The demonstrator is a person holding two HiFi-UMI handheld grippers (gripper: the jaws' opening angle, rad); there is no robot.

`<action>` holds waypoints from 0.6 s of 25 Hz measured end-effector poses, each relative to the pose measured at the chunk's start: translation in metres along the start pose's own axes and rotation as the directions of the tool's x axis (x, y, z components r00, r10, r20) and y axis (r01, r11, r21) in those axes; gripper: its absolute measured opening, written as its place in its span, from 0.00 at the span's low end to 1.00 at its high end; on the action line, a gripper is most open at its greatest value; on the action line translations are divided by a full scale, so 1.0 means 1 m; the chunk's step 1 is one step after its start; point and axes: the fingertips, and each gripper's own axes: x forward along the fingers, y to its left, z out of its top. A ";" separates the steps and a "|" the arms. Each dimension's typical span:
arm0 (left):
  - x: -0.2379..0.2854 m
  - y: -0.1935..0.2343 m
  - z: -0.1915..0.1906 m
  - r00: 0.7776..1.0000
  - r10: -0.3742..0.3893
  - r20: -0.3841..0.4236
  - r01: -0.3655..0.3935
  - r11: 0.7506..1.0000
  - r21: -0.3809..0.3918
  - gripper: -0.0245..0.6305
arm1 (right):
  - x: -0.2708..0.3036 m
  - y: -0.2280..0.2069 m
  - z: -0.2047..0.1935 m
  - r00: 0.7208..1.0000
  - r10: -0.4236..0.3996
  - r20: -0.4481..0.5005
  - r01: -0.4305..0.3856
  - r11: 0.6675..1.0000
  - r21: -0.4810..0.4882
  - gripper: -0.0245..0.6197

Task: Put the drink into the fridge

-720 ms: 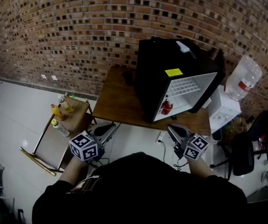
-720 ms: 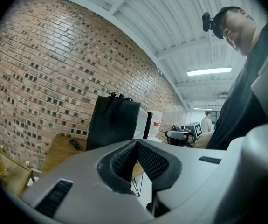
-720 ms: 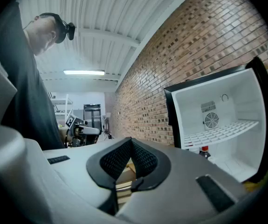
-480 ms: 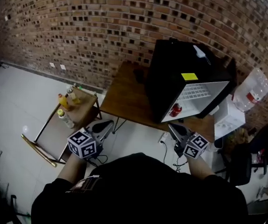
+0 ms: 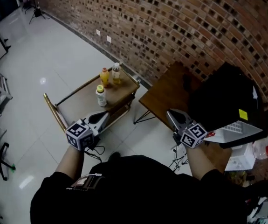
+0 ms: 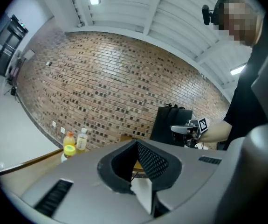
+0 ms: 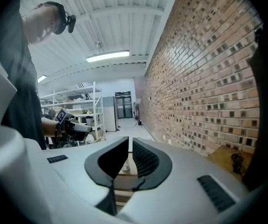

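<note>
Over by the brick wall the open fridge (image 5: 227,99) stands well apart from the low side table (image 5: 75,101), where three drinks (image 5: 100,96) wait toward its far corner. The left gripper (image 5: 105,115) and right gripper (image 5: 171,113) are both clenched and empty. I'd spread one, then clasp a bottle mid-body, upright.

Three drinks stand upright on the low wooden surface (image 5: 80,99) ahead of me to the left. An orange bottle (image 5: 105,77) and a clear bottle (image 5: 116,73) with a white cap stand just beside each other at its far end. A pale bottle with a yellow cap (image 5: 100,96) stands a little nearer to me, apart from both. The fridge (image 5: 227,97) is a black box on the brown surface (image 5: 171,90) to my right, well apart from the drinks, open, with its white inside showing.
</note>
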 end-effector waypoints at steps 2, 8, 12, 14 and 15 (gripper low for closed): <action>-0.023 0.037 -0.008 0.998 0.070 0.009 -0.069 0.997 -0.022 0.03 | 0.063 0.004 -0.009 0.997 0.070 -0.031 -0.071 0.997 -0.015 0.14; -0.078 0.125 -0.032 0.986 0.169 -0.010 -0.169 0.984 -0.048 0.03 | 0.221 0.031 -0.043 0.975 0.203 -0.090 -0.205 0.979 -0.019 0.29; -0.111 0.164 -0.051 0.977 0.211 -0.015 -0.211 0.974 -0.077 0.03 | 0.310 0.058 -0.093 0.946 0.283 -0.157 -0.290 0.957 -0.023 0.42; -0.122 0.180 -0.058 0.975 0.222 -0.018 -0.223 0.971 -0.085 0.03 | 0.349 0.069 -0.122 0.932 0.306 -0.194 -0.316 0.948 -0.025 0.50; -0.126 0.187 -0.061 0.974 0.227 -0.021 -0.228 0.970 -0.087 0.03 | 0.366 0.073 -0.136 0.925 0.313 -0.215 -0.327 0.945 -0.030 0.55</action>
